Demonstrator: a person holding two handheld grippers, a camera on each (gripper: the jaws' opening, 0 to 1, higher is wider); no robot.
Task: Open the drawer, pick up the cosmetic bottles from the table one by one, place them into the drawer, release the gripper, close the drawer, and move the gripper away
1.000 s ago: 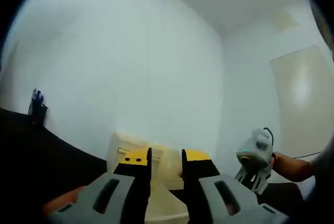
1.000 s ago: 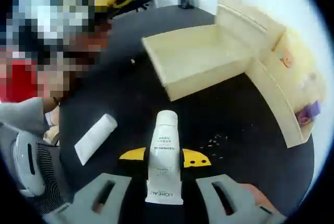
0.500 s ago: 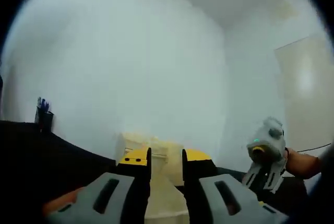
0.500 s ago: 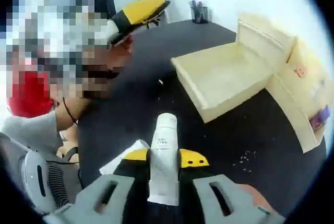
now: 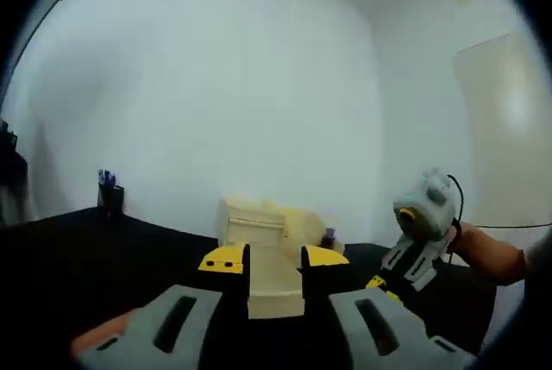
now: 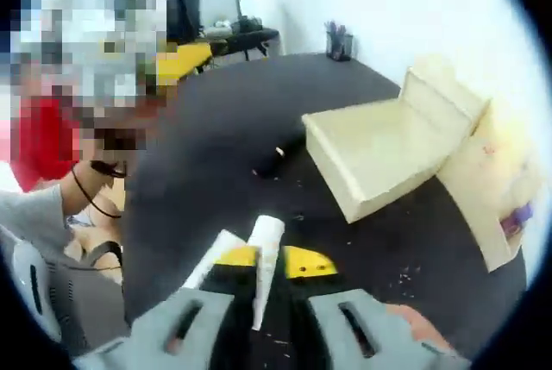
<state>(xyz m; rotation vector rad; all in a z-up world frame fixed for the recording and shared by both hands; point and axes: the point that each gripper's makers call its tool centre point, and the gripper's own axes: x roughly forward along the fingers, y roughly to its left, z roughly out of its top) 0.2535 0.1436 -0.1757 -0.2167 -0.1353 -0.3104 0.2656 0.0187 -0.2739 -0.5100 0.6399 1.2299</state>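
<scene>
Tube (image 6: 263, 260) was clenched lengthwise in the right claw (image 6: 269, 260); the open drawer (image 6: 379, 150) lay ahead, right of it.

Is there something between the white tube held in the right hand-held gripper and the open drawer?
Nothing visible: bare black table lies between the white cosmetic tube in the right hand-held gripper and the open cream wooden drawer.

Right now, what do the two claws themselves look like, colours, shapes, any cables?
Both match. The left claw has grey moulded jaws with dark slots, yellow tips with small black dots, and an orange patch low on the left. The right claw has the same grey slotted jaws and yellow tips, orange low on the right. In the left gripper view, its pale grey rounded housing has a yellow front and a thin black cable.
</scene>
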